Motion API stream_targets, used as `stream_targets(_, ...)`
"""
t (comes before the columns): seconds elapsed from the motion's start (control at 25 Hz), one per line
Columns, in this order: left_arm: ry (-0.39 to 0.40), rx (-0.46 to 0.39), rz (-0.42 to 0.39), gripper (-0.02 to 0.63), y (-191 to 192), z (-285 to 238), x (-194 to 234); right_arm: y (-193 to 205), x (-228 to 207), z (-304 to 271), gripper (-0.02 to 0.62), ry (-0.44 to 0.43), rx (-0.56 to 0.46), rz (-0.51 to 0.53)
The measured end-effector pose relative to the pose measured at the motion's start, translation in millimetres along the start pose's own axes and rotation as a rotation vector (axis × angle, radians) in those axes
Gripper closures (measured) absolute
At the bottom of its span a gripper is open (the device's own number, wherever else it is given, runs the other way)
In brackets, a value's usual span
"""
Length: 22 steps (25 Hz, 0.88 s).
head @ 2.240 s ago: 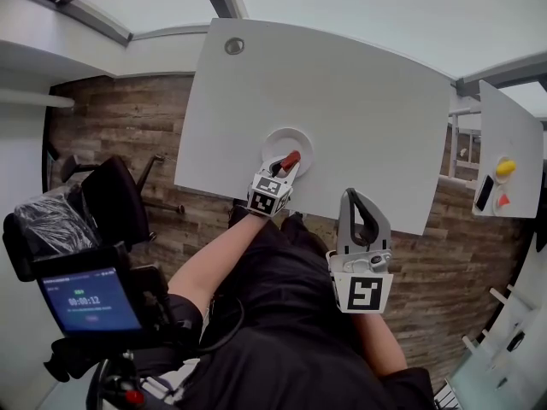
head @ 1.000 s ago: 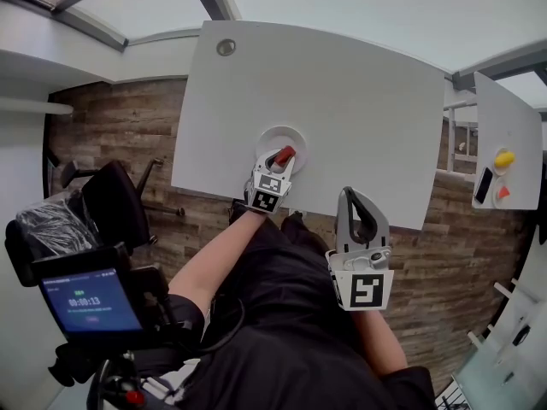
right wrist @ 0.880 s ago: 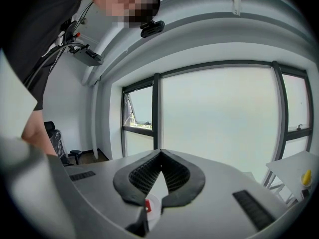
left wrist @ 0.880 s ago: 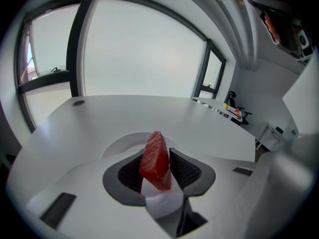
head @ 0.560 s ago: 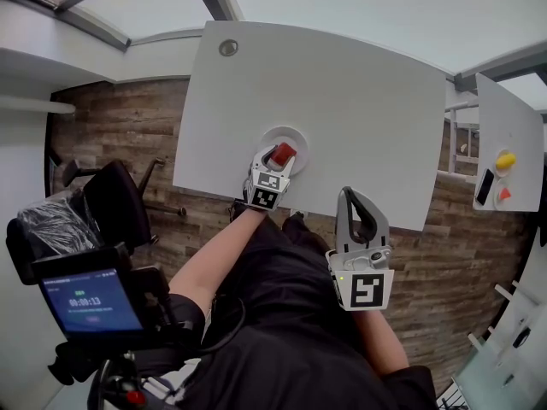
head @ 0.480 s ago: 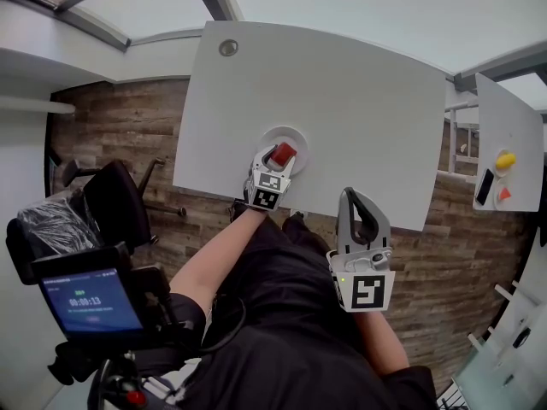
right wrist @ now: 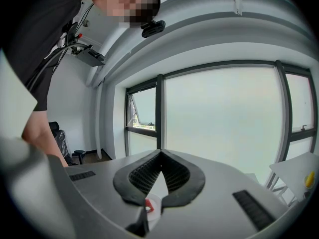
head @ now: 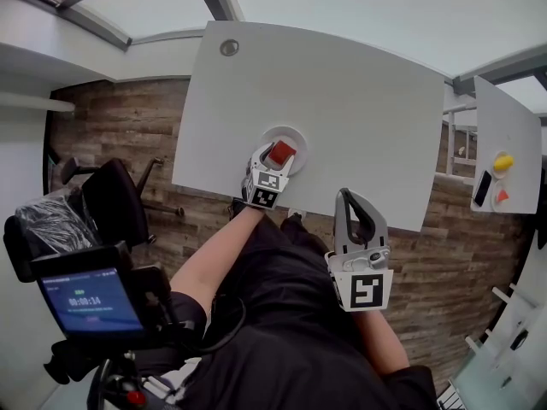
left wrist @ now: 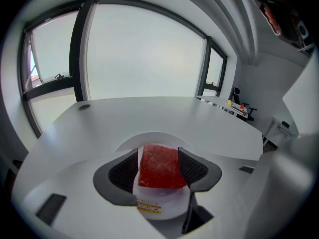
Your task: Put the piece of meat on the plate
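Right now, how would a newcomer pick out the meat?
On the big white table, by the person's edge, sits a small round white plate. The meat lies on it between the left gripper's opening jaws: a flat red slab, the only red thing there.

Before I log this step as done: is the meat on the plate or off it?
On the plate. The meat lies flat on the plate between the left gripper's opening fingers.

Table (head: 342, 75) beyond the plate (head: 296, 133) lies open (only the meat (head: 279, 153) sits between the left tool's (left wrist: 158, 153) opening jaws).
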<state>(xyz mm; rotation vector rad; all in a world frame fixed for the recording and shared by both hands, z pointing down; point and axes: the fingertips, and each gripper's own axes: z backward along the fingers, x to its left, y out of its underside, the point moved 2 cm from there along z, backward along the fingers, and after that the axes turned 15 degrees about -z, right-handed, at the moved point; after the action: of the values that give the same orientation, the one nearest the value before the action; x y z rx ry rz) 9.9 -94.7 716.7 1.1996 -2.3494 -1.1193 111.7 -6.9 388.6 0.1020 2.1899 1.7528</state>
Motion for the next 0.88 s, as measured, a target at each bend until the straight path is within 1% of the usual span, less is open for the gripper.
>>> stream_targets(0.2,0.011,-0.01,0.043,0.361,8,-3,4,2,1,2,0.592,0.002,0.014,0.003)
stream_targets(0.36,0.016,-0.006,0.018,0.361,6,-1,3,2,-2,3,0.592,0.015,0.014,0.004)
stream_targets(0.52,0.03,-0.016,0.021,0.362,2,0,0,2,-4,1,0.592,0.013,0.007,0.008)
stream_targets(0.6,0.017,-0.034,0.011,0.362,-2,10,-5,2,2,13,0.592,0.005,-0.002,0.009)
stream_targets(0.72,-0.012,-0.06,0.003,0.362,-7,28,-13,4,11,34,0.592,0.004,-0.006,-0.023)
stream_targets(0.88,-0.03,-0.088,0.026,0.362,-20,27,-9,1,3,29,0.592,-0.005,-0.008,-0.011)
